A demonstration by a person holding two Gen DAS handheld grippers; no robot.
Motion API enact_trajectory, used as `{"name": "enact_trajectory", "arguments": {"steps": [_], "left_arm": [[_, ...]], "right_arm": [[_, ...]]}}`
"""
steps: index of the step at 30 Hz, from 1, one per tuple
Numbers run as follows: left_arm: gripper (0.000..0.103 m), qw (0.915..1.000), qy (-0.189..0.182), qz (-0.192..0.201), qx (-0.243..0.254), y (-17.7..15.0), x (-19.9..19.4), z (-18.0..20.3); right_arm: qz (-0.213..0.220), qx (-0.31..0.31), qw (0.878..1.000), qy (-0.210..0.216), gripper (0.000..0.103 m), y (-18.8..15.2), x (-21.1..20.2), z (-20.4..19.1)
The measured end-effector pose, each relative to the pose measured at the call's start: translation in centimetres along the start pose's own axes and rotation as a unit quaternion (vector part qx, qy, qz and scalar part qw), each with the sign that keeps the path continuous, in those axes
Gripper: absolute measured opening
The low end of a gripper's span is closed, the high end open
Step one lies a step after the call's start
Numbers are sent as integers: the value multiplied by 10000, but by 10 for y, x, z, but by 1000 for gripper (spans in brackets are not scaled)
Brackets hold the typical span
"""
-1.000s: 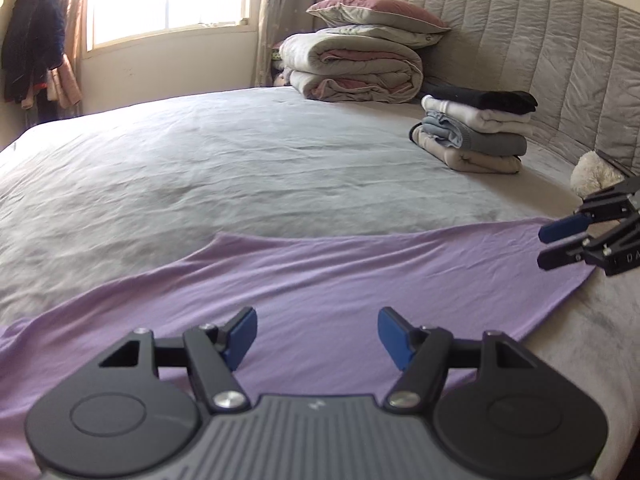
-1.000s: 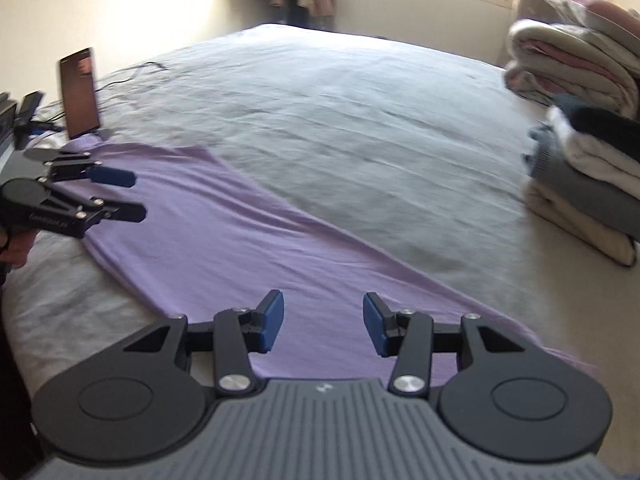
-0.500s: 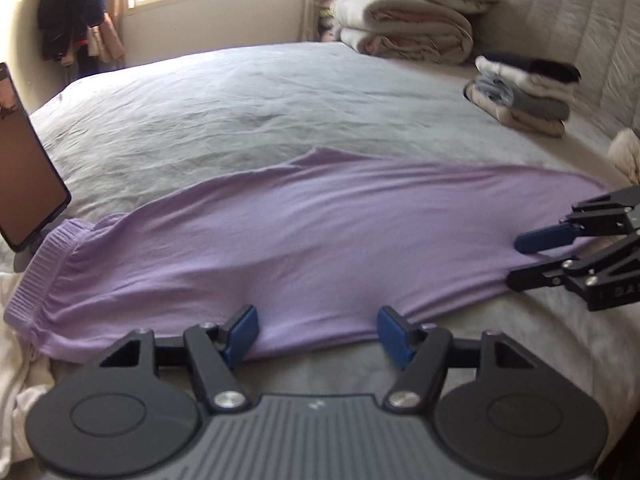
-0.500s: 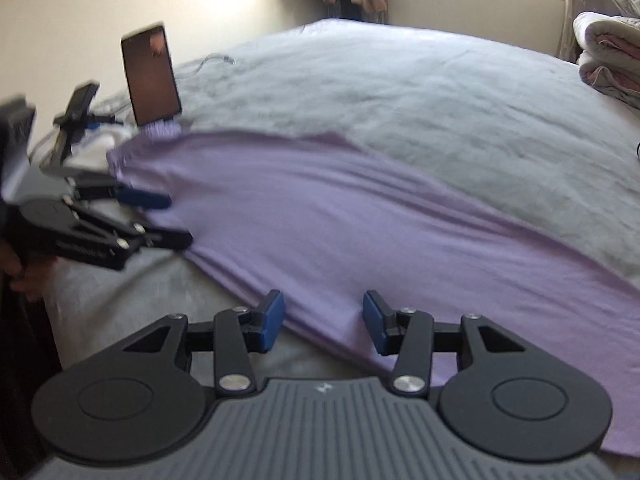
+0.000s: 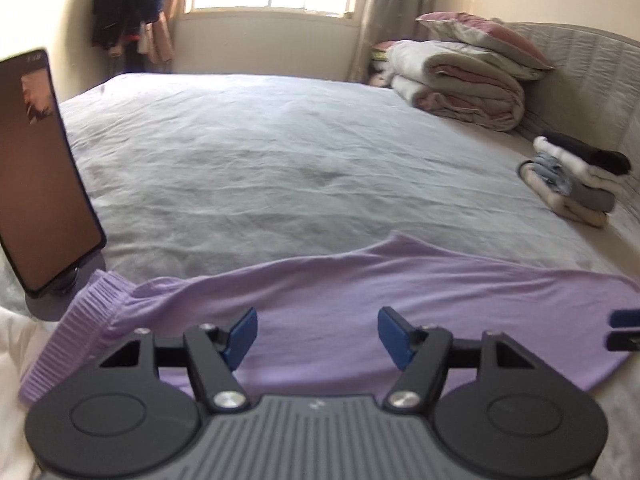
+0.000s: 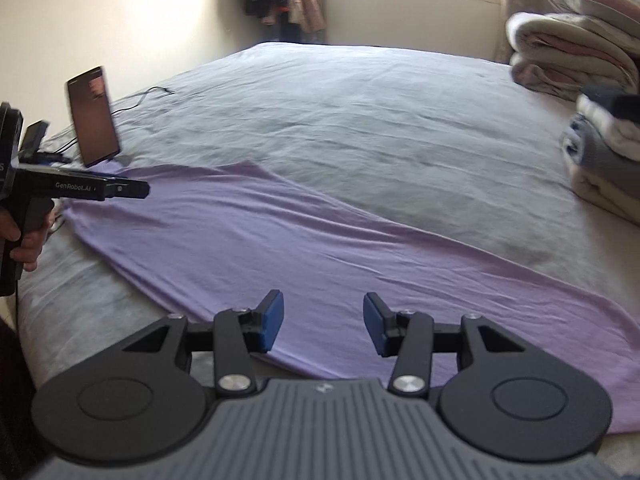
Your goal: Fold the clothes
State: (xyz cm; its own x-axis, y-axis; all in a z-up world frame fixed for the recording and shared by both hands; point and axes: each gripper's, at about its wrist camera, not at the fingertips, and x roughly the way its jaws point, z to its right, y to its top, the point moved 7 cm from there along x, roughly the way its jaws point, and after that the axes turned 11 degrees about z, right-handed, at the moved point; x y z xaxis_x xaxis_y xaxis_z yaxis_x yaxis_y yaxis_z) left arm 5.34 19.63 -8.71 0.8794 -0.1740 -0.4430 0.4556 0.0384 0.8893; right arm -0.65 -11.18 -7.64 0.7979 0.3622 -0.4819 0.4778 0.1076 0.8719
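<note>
A long lilac garment [image 5: 328, 300] lies flat along the near edge of a grey bed [image 5: 260, 160], its ribbed waistband [image 5: 76, 336] at the left end. My left gripper [image 5: 316, 334] hovers open over the garment near the waistband end, nothing between its blue pads. In the right wrist view the same garment [image 6: 304, 240] runs from upper left to lower right. My right gripper [image 6: 323, 324] is open above its near edge, holding nothing. The left gripper [image 6: 136, 189] shows at the left there, held by a hand [image 6: 28, 240].
A phone on a stand [image 5: 44, 176] rises at the bed's left end, by the waistband. A stack of folded clothes [image 5: 576, 180] and rolled quilts with a pillow [image 5: 460, 80] sit at the far right by the padded headboard. White cloth [image 5: 12, 360] lies at lower left.
Both grippers swung leftward along the garment; the left view now takes in the waistband and phone, and the right gripper's tips have slid to its right edge. Neither jaw opening changed.
</note>
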Motion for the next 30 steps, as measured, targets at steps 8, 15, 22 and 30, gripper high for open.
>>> {"name": "enact_trajectory", "arguments": {"steps": [8, 15, 22, 30], "left_arm": [[69, 9925, 1224, -18, 12, -1, 8, -34], [69, 9881, 1053, 22, -1120, 18, -7, -31], [76, 9876, 667, 288, -1389, 2, -6, 5], [76, 9909, 691, 377, -1088, 5, -6, 17]], "right_arm": [[-282, 301, 9959, -801, 48, -23, -16, 54], [-251, 1263, 9794, -1553, 49, -25, -43, 98], [-294, 1863, 9566, -2220, 53, -29, -76, 130], [-205, 2195, 9220, -3184, 57, -34, -101, 177]]}}
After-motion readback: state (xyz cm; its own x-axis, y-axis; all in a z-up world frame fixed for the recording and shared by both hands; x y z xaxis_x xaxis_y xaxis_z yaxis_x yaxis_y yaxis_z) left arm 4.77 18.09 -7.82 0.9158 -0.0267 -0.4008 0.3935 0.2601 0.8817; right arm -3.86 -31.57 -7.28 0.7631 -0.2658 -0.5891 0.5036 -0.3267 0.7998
